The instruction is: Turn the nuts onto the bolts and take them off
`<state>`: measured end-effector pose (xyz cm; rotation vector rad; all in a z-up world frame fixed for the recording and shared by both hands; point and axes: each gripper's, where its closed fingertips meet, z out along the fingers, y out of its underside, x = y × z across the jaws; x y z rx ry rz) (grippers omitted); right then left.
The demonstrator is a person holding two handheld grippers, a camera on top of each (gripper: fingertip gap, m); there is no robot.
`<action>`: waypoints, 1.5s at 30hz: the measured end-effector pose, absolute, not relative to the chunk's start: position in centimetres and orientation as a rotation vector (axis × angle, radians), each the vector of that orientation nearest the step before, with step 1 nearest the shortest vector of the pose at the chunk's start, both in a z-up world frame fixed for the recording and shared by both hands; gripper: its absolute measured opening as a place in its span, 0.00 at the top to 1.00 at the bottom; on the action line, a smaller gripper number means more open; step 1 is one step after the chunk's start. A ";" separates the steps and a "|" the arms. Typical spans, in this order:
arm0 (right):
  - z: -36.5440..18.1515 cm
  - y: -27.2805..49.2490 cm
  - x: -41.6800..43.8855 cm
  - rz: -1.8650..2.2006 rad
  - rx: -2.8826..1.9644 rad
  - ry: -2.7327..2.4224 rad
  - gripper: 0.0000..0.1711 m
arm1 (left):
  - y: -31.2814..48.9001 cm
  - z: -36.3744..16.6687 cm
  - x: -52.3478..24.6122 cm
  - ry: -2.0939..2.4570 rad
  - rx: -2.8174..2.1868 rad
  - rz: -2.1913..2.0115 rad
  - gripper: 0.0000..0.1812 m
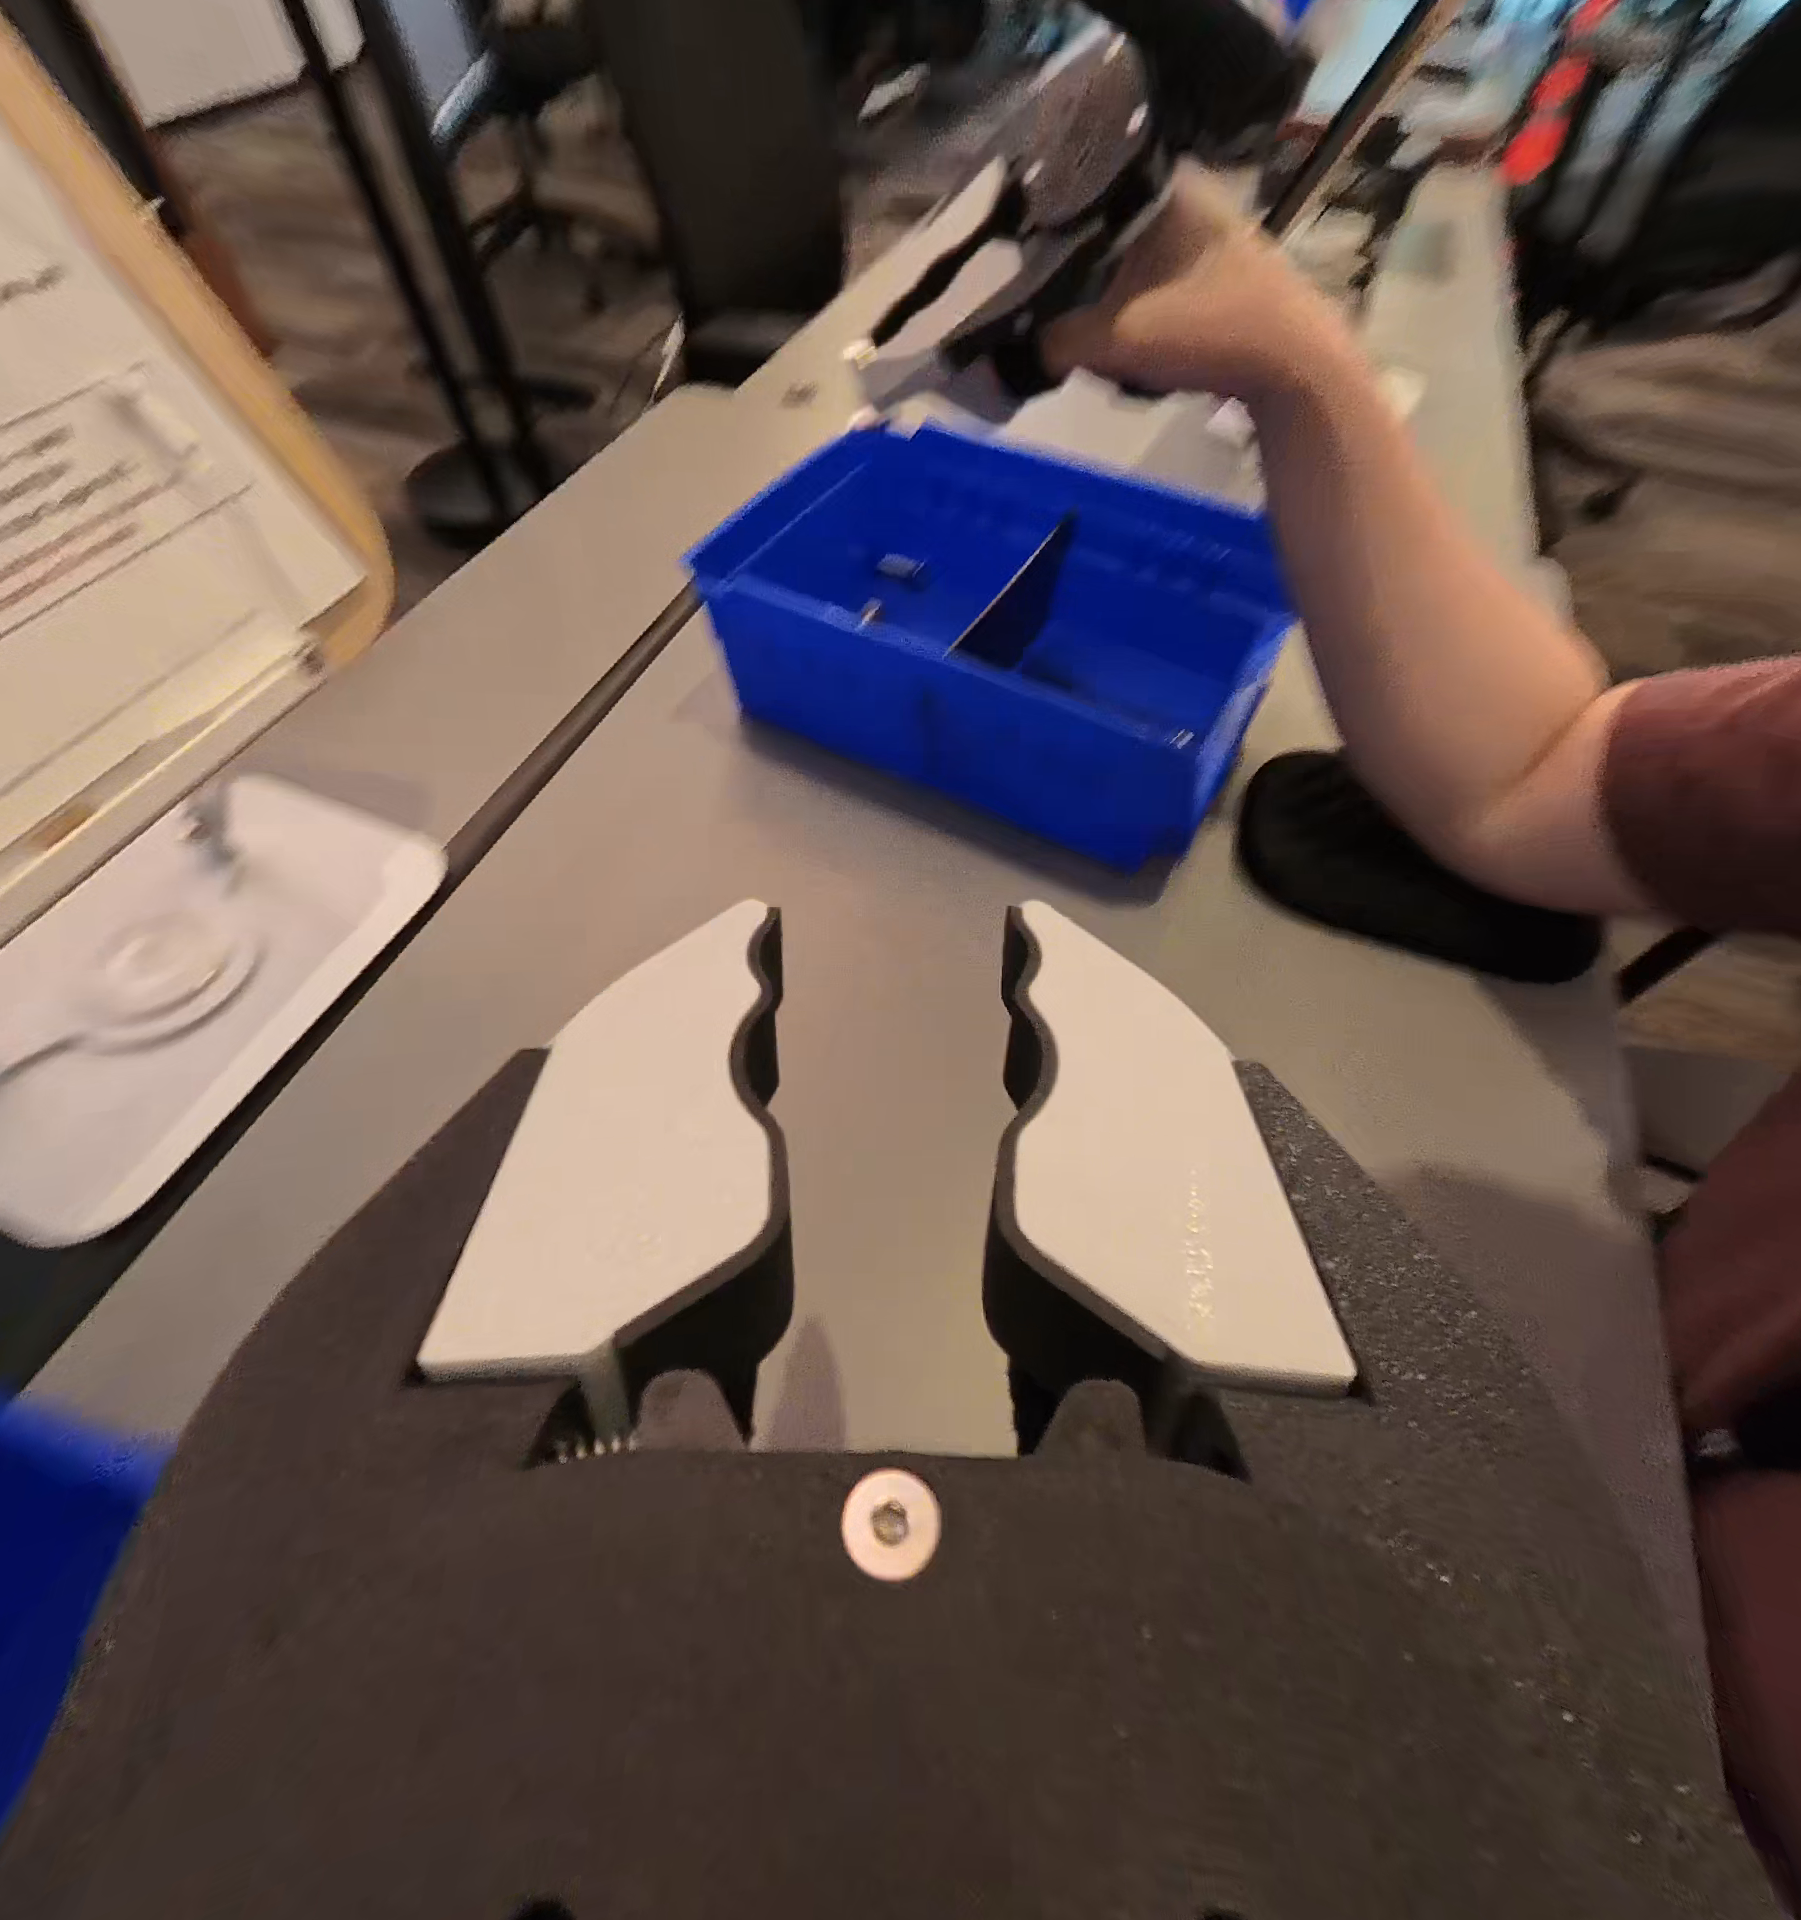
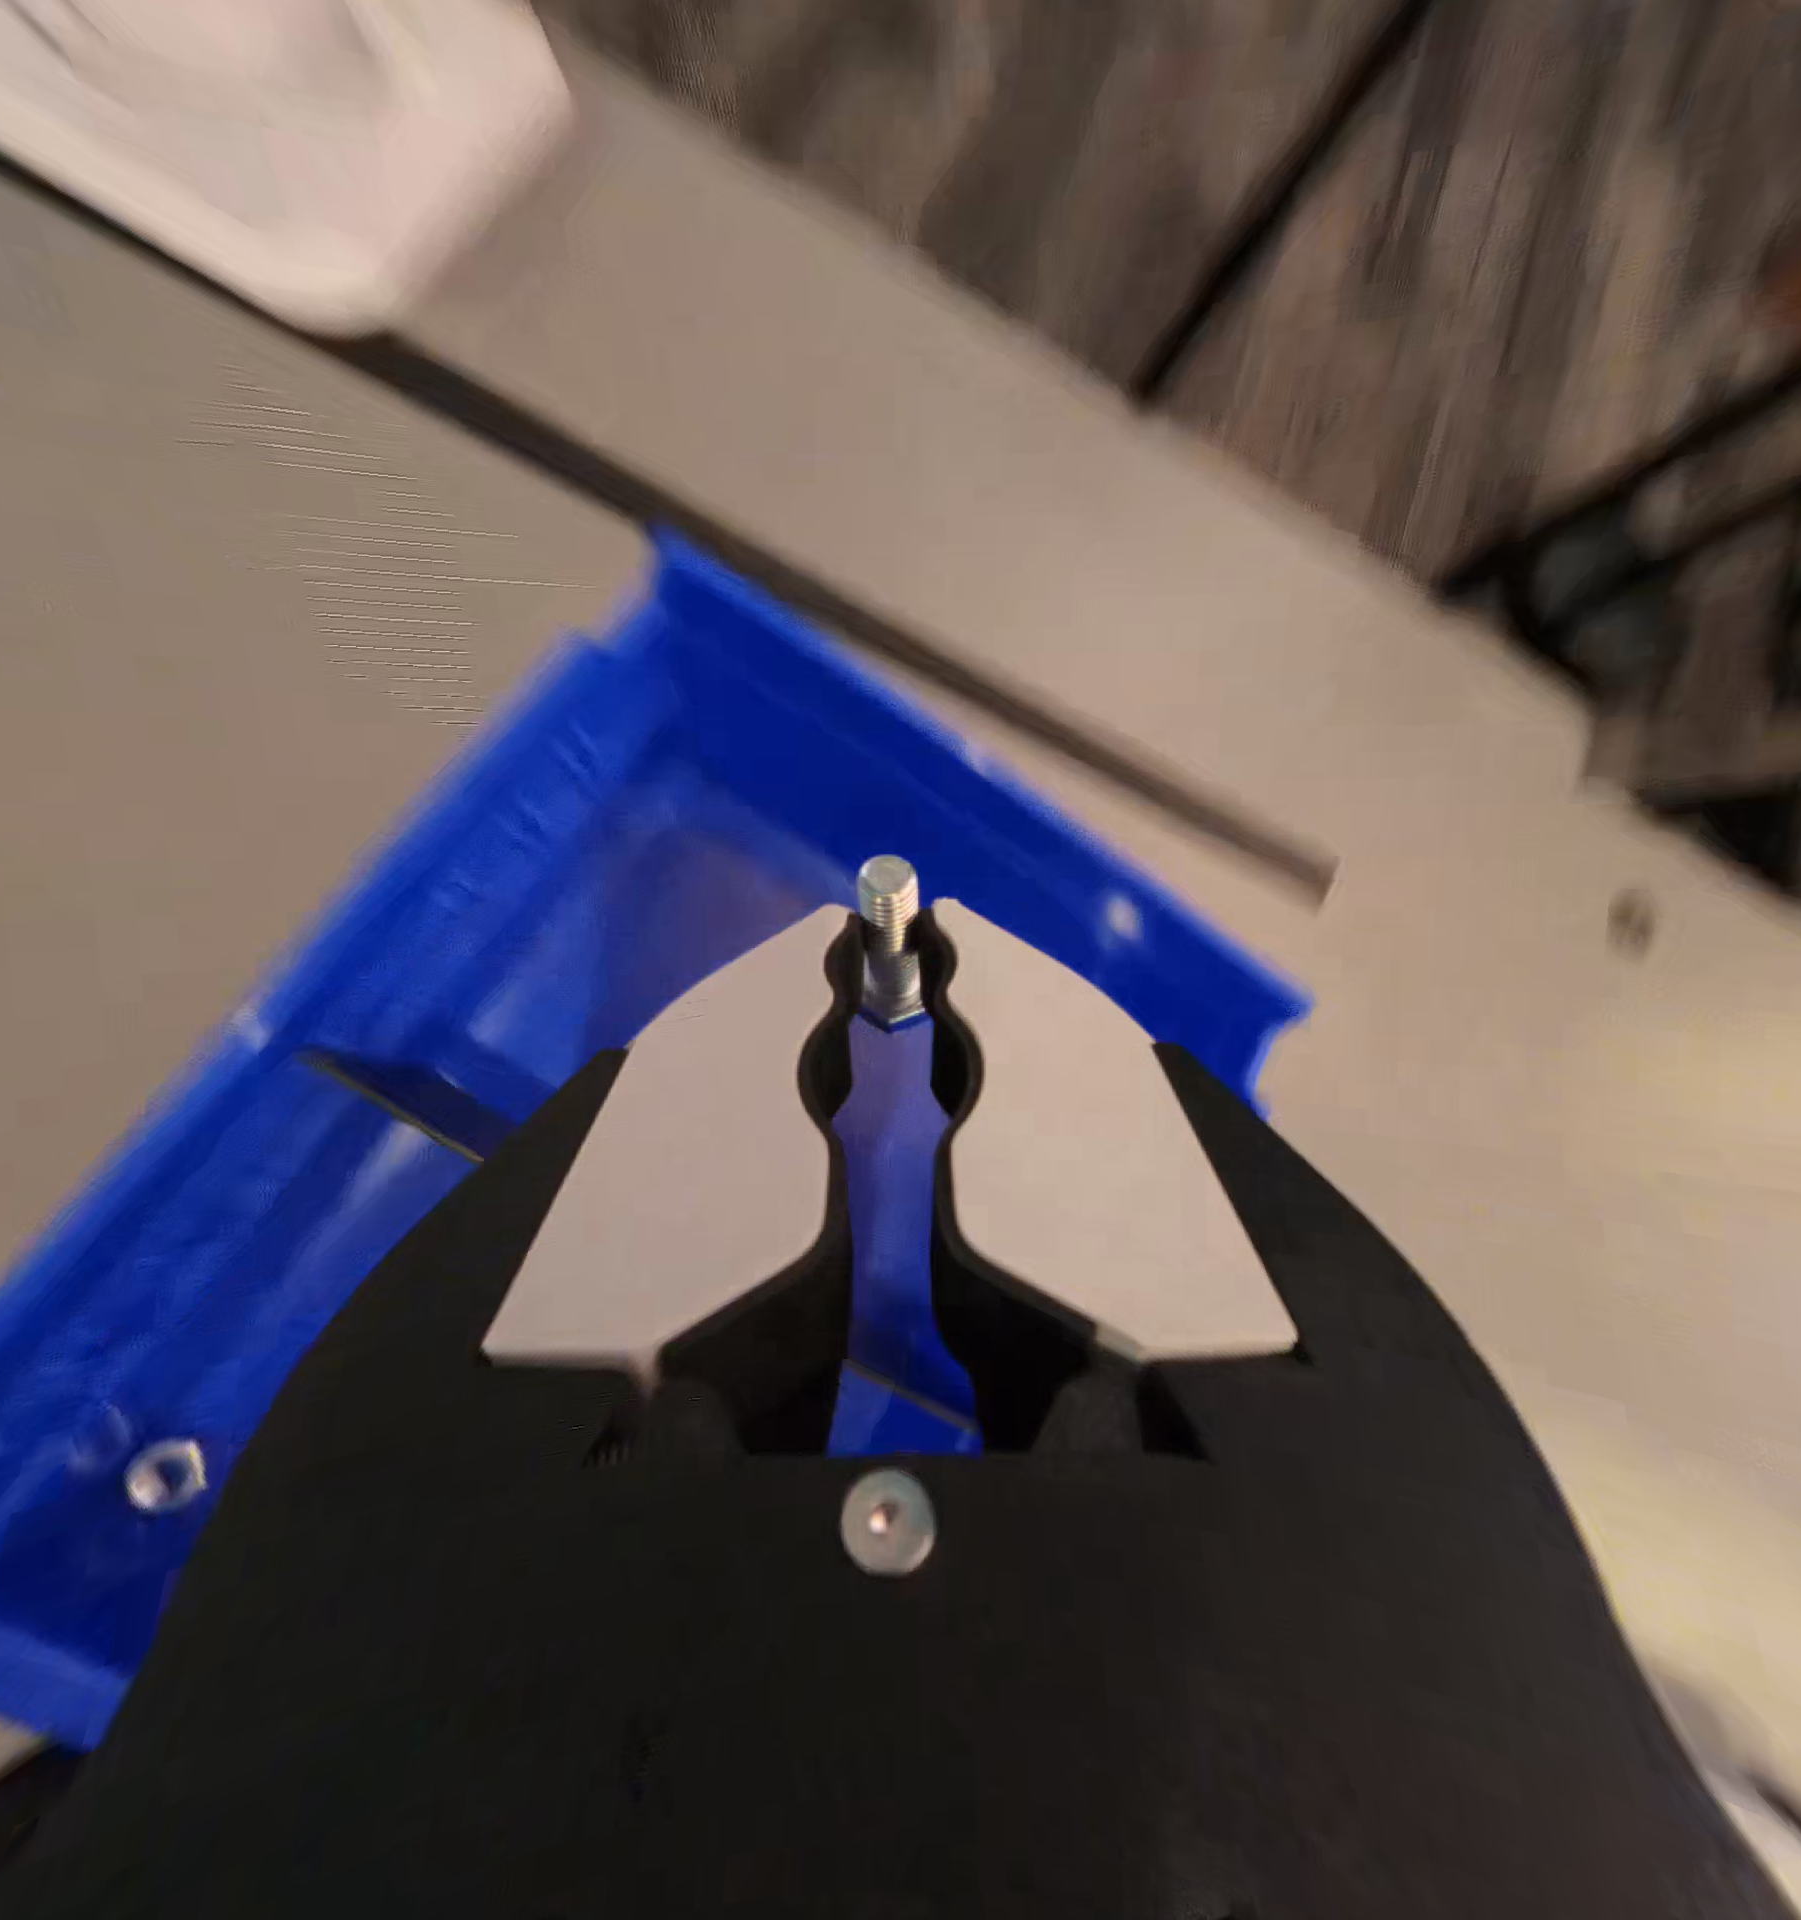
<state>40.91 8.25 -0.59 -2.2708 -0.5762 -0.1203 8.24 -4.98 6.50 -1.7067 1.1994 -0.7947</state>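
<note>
My right gripper (image 2: 889,940) is shut on a silver bolt (image 2: 888,914). The bolt's threaded end sticks out past the fingertips, above the blue bin (image 2: 522,894). A loose nut (image 2: 163,1473) lies in the bin at the lower left. My left gripper (image 1: 891,925) is open and empty, low over the grey table (image 1: 605,831), short of the blue bin (image 1: 989,707). In the left wrist view the right gripper (image 1: 875,358) hangs above the bin's far side with the bolt tip at its fingers. Small metal parts (image 1: 896,569) lie in the bin's left compartment.
A black divider (image 1: 1021,603) splits the bin. A white tray (image 1: 148,997) and a clipboard with papers (image 1: 96,468) are at the left. A person's forearm (image 1: 1395,582) reaches over the bin's right side. A black pad (image 1: 1395,873) lies to the right.
</note>
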 end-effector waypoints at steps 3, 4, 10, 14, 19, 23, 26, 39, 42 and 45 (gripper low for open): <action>-7.7 7.4 43.7 0.009 -2.607 -0.488 0.93 | -4.0 4.5 5.4 1.250 -1.863 -0.614 0.82; -9.2 6.9 44.3 0.013 -2.686 -0.462 0.93 | -3.5 3.9 4.3 1.248 -1.911 -0.541 0.82; -11.6 7.4 46.5 -0.045 -2.763 -0.329 0.85 | -1.4 1.6 -1.1 1.228 -2.080 -0.207 0.80; -8.7 8.2 45.9 0.018 -2.616 -0.313 0.80 | -0.8 0.5 -4.8 1.194 -2.183 -0.119 0.81; -4.8 9.0 44.3 0.049 -2.432 -0.353 0.81 | -0.4 -2.0 -10.3 1.051 -2.394 -0.157 0.80; -3.9 9.1 43.4 0.006 -2.395 -0.412 0.81 | -0.2 -4.7 -13.2 0.932 -2.561 -0.195 0.80; -4.0 9.0 43.1 -0.018 -2.404 -0.429 0.81 | 1.2 -6.1 -13.3 0.790 -2.621 -0.245 0.80; -4.7 8.9 41.9 -0.060 -2.432 -0.513 0.80 | 4.1 -13.2 -11.2 0.561 -2.864 -0.132 0.79; -4.8 8.8 41.9 -0.062 -2.439 -0.522 0.80 | 4.2 -14.1 -12.4 0.516 -2.908 -0.045 0.78; -4.7 8.8 41.8 -0.060 -2.437 -0.523 0.80 | 3.4 -15.1 -12.6 0.516 -2.980 -0.092 0.83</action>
